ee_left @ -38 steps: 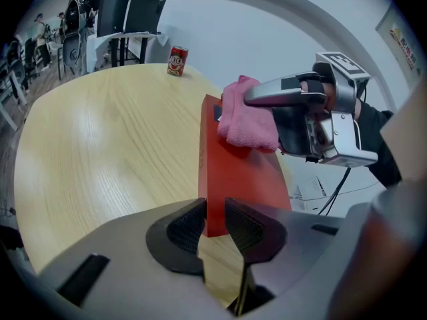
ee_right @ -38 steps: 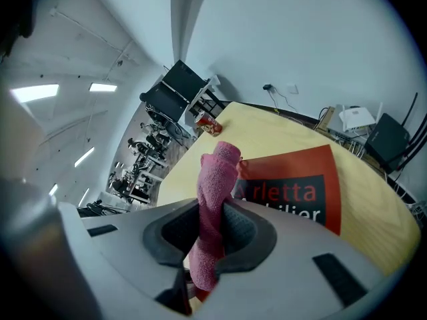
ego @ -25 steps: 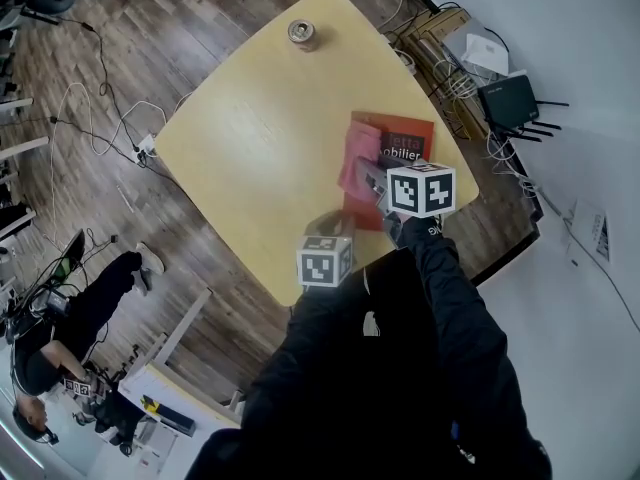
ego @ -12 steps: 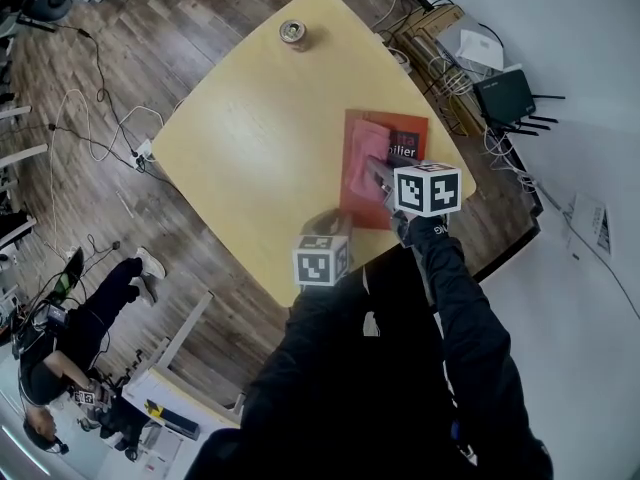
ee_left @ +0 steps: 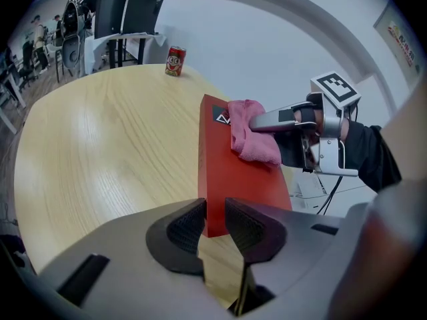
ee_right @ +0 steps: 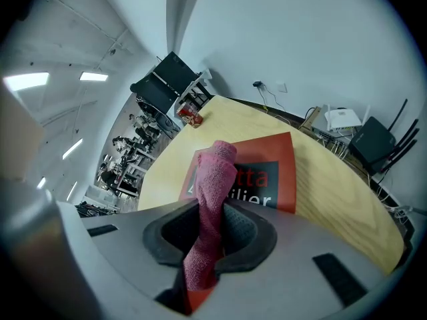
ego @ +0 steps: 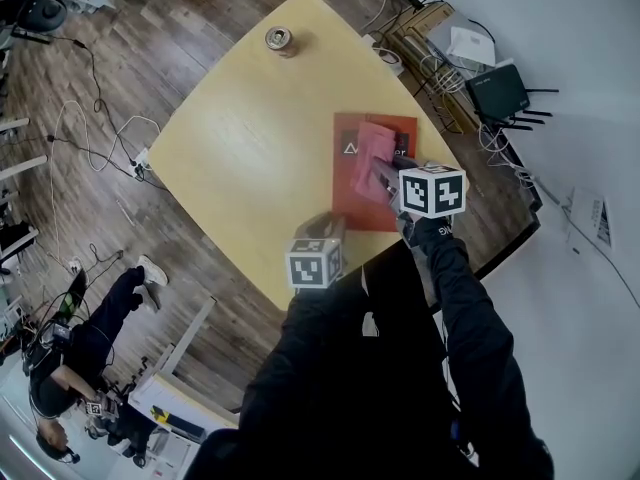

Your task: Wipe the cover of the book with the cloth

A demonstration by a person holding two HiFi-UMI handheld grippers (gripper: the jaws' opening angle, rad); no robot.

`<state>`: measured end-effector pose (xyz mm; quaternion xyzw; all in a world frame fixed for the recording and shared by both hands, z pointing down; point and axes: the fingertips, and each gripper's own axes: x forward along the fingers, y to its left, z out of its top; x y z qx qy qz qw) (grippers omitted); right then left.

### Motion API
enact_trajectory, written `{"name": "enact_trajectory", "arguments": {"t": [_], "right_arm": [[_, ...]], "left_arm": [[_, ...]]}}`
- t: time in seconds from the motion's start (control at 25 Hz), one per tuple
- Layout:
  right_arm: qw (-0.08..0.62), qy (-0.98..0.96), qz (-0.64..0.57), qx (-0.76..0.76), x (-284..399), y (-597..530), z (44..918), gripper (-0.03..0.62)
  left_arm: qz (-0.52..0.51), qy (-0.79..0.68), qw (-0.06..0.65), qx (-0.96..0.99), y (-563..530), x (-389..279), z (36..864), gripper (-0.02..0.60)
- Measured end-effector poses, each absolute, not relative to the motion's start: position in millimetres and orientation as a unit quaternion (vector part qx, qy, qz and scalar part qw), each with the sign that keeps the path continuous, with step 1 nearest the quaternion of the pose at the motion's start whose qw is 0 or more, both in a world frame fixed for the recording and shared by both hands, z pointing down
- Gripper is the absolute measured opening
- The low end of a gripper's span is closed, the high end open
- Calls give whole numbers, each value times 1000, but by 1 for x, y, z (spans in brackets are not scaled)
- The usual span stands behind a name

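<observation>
A red book (ego: 347, 190) lies on the pale wooden table (ego: 250, 138) near its right edge. A pink cloth (ego: 368, 151) rests on the cover. My right gripper (ego: 385, 176) is shut on the cloth and presses it onto the book. In the right gripper view the cloth (ee_right: 213, 179) runs up from between the jaws of that gripper (ee_right: 212, 229) over the book's cover (ee_right: 283, 162). My left gripper (ee_left: 213, 222) is shut on the book's near corner (ee_left: 233, 179); in the head view this gripper (ego: 335, 225) sits at the book's near left corner.
A drink can (ego: 278, 38) stands at the table's far corner. Past the right edge, a black router (ego: 500, 86), a white box and cables lie on the floor. A person sits on the floor at the lower left (ego: 90, 338).
The right gripper has slid the cloth from the cover's left edge toward its middle, uncovering the left strip of the book. The left gripper stays at the near corner.
</observation>
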<state>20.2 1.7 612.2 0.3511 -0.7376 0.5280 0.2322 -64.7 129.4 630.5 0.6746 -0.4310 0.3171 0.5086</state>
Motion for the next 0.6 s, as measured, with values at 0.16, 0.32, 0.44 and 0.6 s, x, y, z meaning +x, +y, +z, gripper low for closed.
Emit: {"name": "enact_trajectory", "arguments": {"t": [0.16,0.32,0.44,0.6], "right_arm": [[234,-737,527,354,29,1,612,80],[233,-735,525,359,40,1,611,80],[233,-734,524,363,49,1,611,80],[234,-731,524,369,60,2,612,80]], "left_arm": [[319,-431,507,675,129,-64,629,114],[321,-432,507,674,129,-64,629,114],[322,-433,506,673,129,-65,629,114],[327,-432,506,671,129,-64,630,114]]}}
